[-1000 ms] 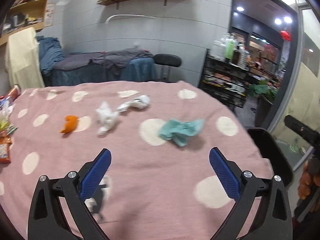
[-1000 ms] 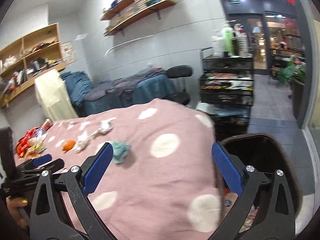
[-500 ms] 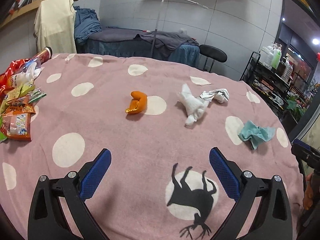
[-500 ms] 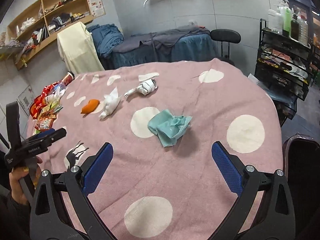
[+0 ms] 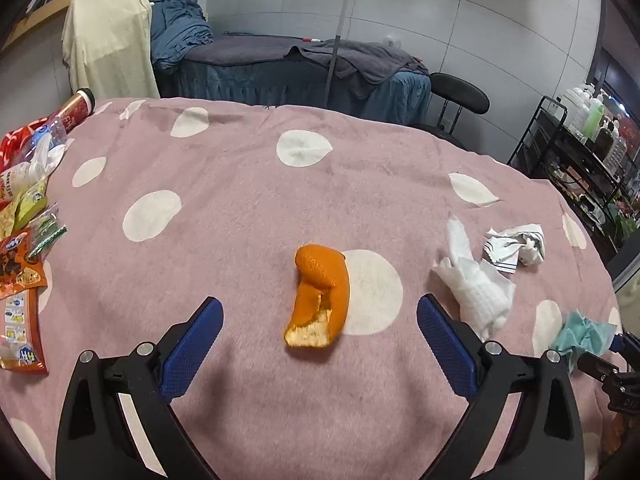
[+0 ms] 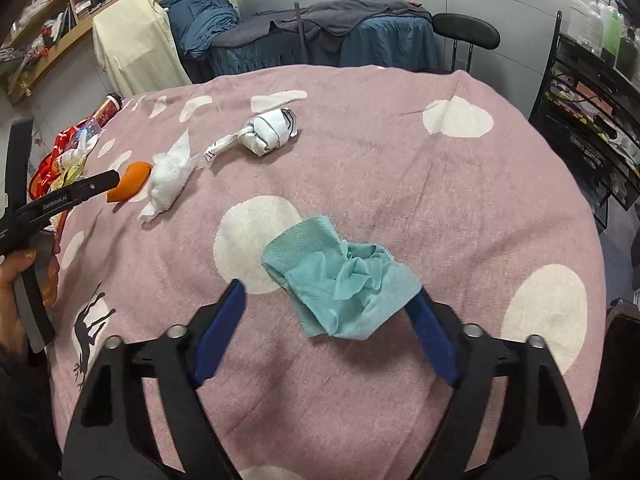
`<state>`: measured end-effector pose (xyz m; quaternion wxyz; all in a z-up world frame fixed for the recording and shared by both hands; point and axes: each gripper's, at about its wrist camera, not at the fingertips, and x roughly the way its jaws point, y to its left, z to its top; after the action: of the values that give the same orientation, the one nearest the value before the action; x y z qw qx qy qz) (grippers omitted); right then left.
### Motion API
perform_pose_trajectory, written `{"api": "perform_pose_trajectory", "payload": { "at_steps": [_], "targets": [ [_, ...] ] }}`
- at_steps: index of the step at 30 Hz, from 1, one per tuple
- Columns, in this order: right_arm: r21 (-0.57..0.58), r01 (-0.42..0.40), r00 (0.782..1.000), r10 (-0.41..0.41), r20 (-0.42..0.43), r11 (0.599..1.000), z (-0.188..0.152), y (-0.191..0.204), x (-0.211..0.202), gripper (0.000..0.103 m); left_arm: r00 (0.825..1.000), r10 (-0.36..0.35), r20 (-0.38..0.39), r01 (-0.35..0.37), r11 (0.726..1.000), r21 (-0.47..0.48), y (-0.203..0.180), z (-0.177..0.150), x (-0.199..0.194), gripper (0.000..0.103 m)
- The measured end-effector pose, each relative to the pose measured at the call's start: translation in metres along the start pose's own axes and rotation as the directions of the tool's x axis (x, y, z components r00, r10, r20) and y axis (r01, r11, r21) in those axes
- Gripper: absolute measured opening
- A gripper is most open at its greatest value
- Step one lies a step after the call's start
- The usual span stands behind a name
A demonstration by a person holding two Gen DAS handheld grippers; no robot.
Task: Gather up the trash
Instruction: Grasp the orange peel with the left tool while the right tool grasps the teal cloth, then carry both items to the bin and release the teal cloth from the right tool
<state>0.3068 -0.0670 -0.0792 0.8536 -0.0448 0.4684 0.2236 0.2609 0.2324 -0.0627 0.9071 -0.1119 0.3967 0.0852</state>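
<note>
Both grippers have come down closer to the pink tablecloth (image 5: pixel 248 208) since a second ago, when they looked across it from farther back. That cloth is a napped, fleecy fabric with cream dots and a black deer silhouette. Now the left gripper (image 5: pixel 318 330) frames the orange peel (image 5: pixel 320 296), a curled strip with a pebbled rind and a pale pithy edge; its ribbed blue pads stand wide on either side, closing slightly, clear of the peel. The right gripper (image 6: pixel 328 328) has dropped onto the teal paper towel (image 6: pixel 340 280), a soft crumpled sheet that earlier lay well ahead of it. Its jaws are closing with the towel between them; the right pad sits under the towel's edge, the left pad is still apart from it. Farther up the cloth lie a twisted white tissue (image 6: pixel 168 176) and a balled printed wrapper (image 6: pixel 268 132), near each other. Glossy snack packets (image 5: pixel 20 280) crowd the left edge.
</note>
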Motion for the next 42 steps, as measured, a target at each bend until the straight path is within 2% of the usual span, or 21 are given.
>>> {"api": "perform_pose_trajectory", "payload": {
  "at_steps": [1, 3, 4, 5, 6, 8, 11, 17, 22, 33, 36, 42],
  "targets": [
    [0.008, -0.005, 1.0, 0.005, -0.017, 1.0, 0.0, -0.001, 0.006, 0.056, 1.0, -0.009, -0.005, 0.009, 1.0, 0.001, -0.001, 0.002, 0.005, 0.085],
    [0.014, -0.009, 1.0, 0.009, -0.023, 1.0, -0.002, -0.003, 0.008, 0.046, 0.999, -0.018, -0.042, 0.018, 1.0, -0.002, -0.002, 0.004, 0.017, 0.079],
    [0.016, -0.013, 1.0, 0.013, -0.013, 1.0, -0.003, -0.003, 0.006, 0.04, 0.998, -0.019, -0.059, 0.018, 1.0, -0.007, -0.002, 0.005, 0.023, 0.071],
    [0.02, -0.019, 1.0, 0.019, 0.001, 1.0, -0.003, -0.004, 0.003, 0.036, 0.997, -0.027, -0.066, 0.026, 1.0, -0.011, -0.001, 0.004, 0.027, 0.058],
    [0.022, -0.022, 1.0, 0.022, 0.008, 1.0, -0.002, -0.004, 0.003, 0.027, 0.997, -0.037, -0.072, 0.036, 0.999, -0.014, -0.001, 0.004, 0.029, 0.052],
    [0.025, -0.03, 0.999, 0.029, 0.03, 0.999, -0.003, -0.005, -0.002, 0.024, 0.997, -0.027, -0.076, 0.026, 1.0, -0.012, -0.002, 0.002, 0.032, 0.033],
    [0.024, -0.039, 0.998, 0.038, 0.059, 0.999, -0.005, -0.003, -0.01, 0.021, 0.998, -0.037, -0.054, 0.037, 0.999, -0.009, -0.004, -0.001, 0.024, 0.026],
    [0.037, -0.073, 0.992, 0.068, 0.108, 0.997, -0.005, -0.001, -0.031, 0.019, 0.997, -0.079, 0.006, 0.079, 0.997, -0.009, -0.008, -0.011, -0.007, 0.025],
    [0.033, -0.079, 0.983, 0.072, 0.17, 0.996, -0.016, 0.0, -0.06, 0.019, 0.992, -0.102, 0.075, 0.1, 0.995, 0.027, -0.022, -0.026, -0.043, 0.025],
    [0.061, -0.096, 0.963, 0.077, 0.258, 0.994, -0.053, -0.011, -0.113, 0.019, 0.966, -0.205, 0.159, 0.195, 0.978, 0.08, -0.063, -0.061, -0.106, 0.025],
    [0.07, -0.095, 0.957, 0.071, 0.283, 0.993, -0.06, -0.016, -0.125, 0.019, 0.962, -0.204, 0.18, 0.187, 0.976, 0.108, -0.076, -0.068, -0.118, 0.025],
    [0.1, -0.082, 0.94, 0.044, 0.337, 0.992, -0.078, -0.029, -0.149, 0.019, 0.947, -0.264, 0.181, 0.241, 0.96, 0.139, -0.1, -0.082, -0.131, 0.025]
  ]
}}
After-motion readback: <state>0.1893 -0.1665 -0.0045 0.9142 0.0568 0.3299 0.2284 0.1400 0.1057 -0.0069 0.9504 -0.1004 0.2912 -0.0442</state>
